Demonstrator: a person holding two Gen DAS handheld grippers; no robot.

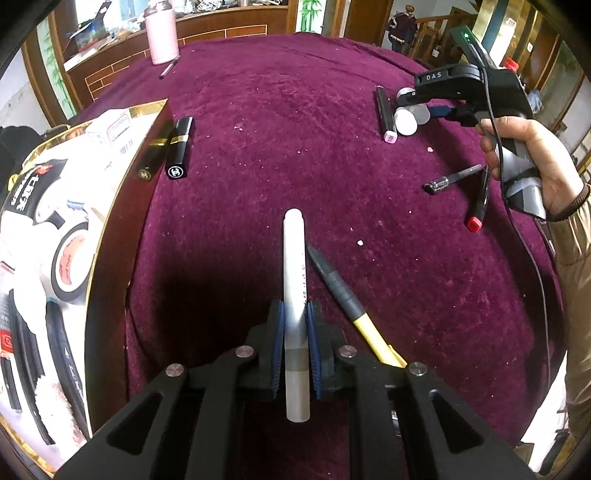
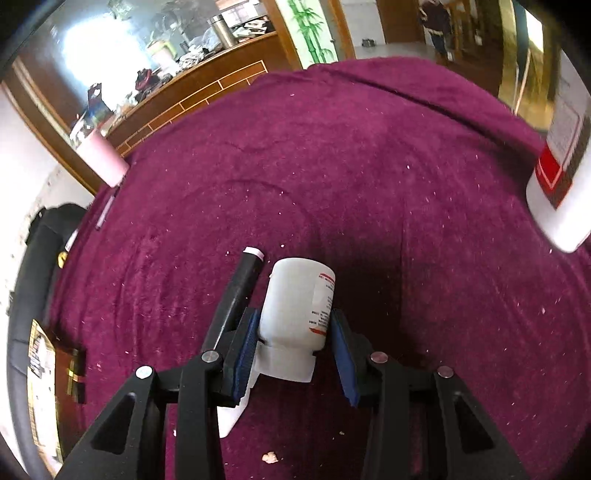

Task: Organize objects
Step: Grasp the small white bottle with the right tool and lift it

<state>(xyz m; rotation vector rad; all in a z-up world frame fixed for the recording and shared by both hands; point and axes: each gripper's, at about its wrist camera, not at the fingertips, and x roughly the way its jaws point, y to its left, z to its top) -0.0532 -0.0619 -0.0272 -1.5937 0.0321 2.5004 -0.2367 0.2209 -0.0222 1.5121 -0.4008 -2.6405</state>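
Note:
My left gripper (image 1: 295, 325) is shut on a white marker pen (image 1: 294, 280) that points forward just above the purple cloth. A grey and yellow pen (image 1: 341, 291) lies beside it on the right. My right gripper (image 2: 293, 332) straddles a small white bottle (image 2: 299, 302) lying on the cloth; the left pad touches it, the right pad stands a little off it. A black marker with a pink end (image 2: 240, 280) lies just left of the bottle. In the left wrist view the right gripper (image 1: 417, 107) hovers over the white bottle (image 1: 406, 120) and the black marker (image 1: 386, 114).
A printed box with gold edges (image 1: 55, 229) holds items at the left. Two black lipstick tubes (image 1: 179, 147) lie by it. A red-capped pen (image 1: 480, 199) and a clear pen (image 1: 452, 179) lie at the right. A pink flask (image 1: 161, 31) stands far left. A large white bottle (image 2: 561, 155) stands right.

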